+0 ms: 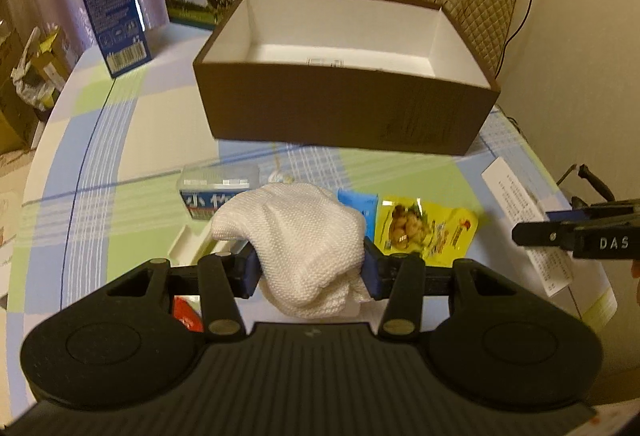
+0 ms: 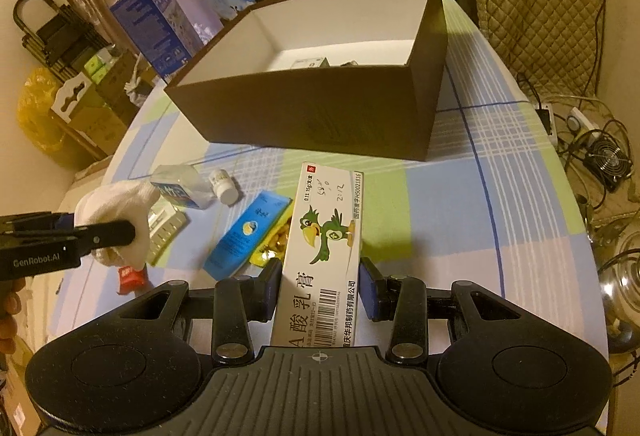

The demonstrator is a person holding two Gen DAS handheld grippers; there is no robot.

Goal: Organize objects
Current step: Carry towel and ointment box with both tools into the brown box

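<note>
Tongs first: left tongs (image 1: 310,272) are clamping a white cloth (image 1: 296,236); right tongs (image 2: 319,286) are gripping a parrot-printed carton (image 2: 324,236); both are hovering over the worktop (image 2: 500,176), near the brown box (image 2: 320,116) toward its far edge.

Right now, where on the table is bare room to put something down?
Free: the tablecloth right of the ointment box, before the brown box. Crowded: the left front, with white cloth, pill bottle and blue packet.
</note>
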